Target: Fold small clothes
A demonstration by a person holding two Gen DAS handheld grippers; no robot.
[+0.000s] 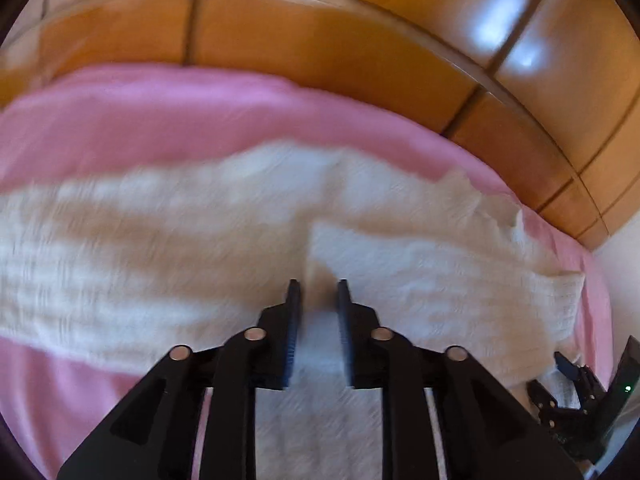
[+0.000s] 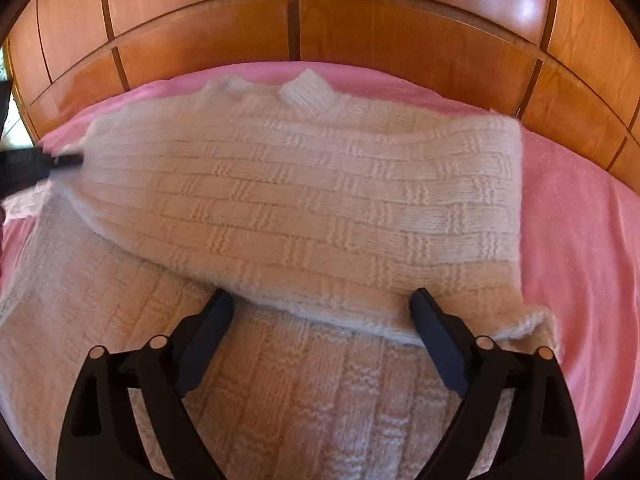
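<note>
A cream knitted sweater lies on the pink bedcover, its upper part folded over the lower part, collar toward the headboard. It also shows, blurred, in the left wrist view. My left gripper has its fingers close together on a fold of the sweater's fabric; it also shows at the left edge of the right wrist view, at the sweater's left side. My right gripper is wide open and empty, its fingers resting at the folded edge. It also shows in the left wrist view.
A glossy wooden headboard runs along the far side of the bed. Pink bedcover lies bare around the sweater. A white wall shows at the right of the left wrist view.
</note>
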